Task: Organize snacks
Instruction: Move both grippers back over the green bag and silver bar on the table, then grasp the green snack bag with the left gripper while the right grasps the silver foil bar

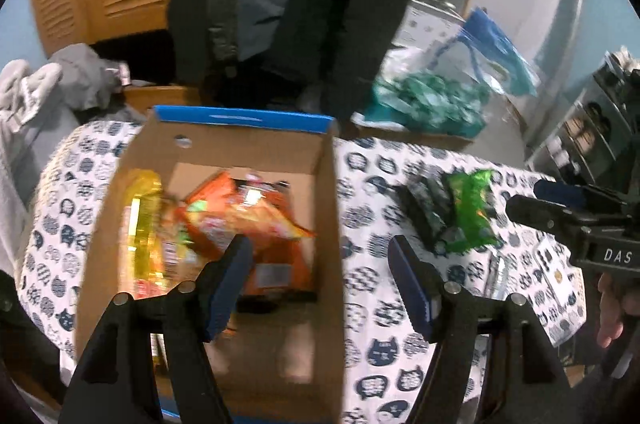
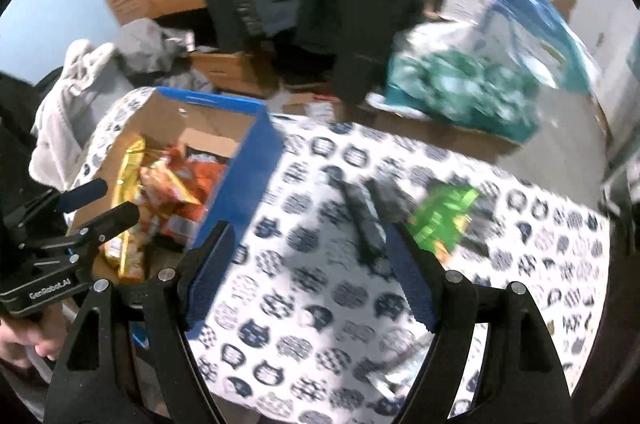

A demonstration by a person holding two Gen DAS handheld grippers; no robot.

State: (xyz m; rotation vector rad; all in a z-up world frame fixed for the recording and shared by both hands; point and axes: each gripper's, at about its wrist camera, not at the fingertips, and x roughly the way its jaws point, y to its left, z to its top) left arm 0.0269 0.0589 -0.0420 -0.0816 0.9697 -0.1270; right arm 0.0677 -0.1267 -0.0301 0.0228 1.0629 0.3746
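Both wrist views angle down, sharing the box [image 1: 224,144] and tablecloth [image 2: 320,304]

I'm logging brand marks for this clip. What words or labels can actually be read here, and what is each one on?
"DAS": white letters on the black body of the right gripper, left wrist view; it may be cut off.
"GenRobot.AI": white letters on the black body of the left gripper, right wrist view.
Print on the orange snack packets, the yellow packet and the green packet is too blurred to read.
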